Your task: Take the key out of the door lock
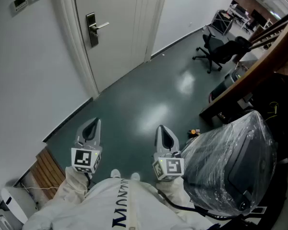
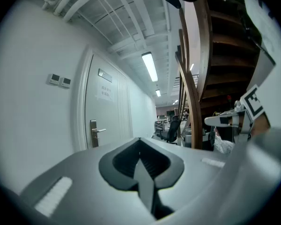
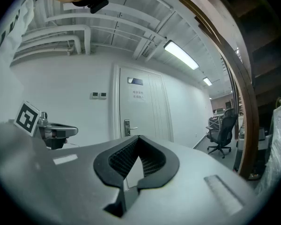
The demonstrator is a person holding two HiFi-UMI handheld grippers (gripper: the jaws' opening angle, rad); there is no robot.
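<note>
Left gripper (image 1: 92, 127) and right gripper (image 1: 165, 133), each with jaws pressed together on nothing; door lock (image 1: 92, 30) well ahead of both.

We see the door lock (image 1: 91, 30) on a closed white door (image 1: 120, 23), close to the door's left edge as the head view shows it. It is a tall, narrow metal plate, dark and a little shiny, and it stands upright. From its upper part a silver lever handle (image 1: 102, 26) points level to the right, toward the middle of the door. In both gripper views the lock looks small and distant. The key is too small for us to make out on the plate.
</note>
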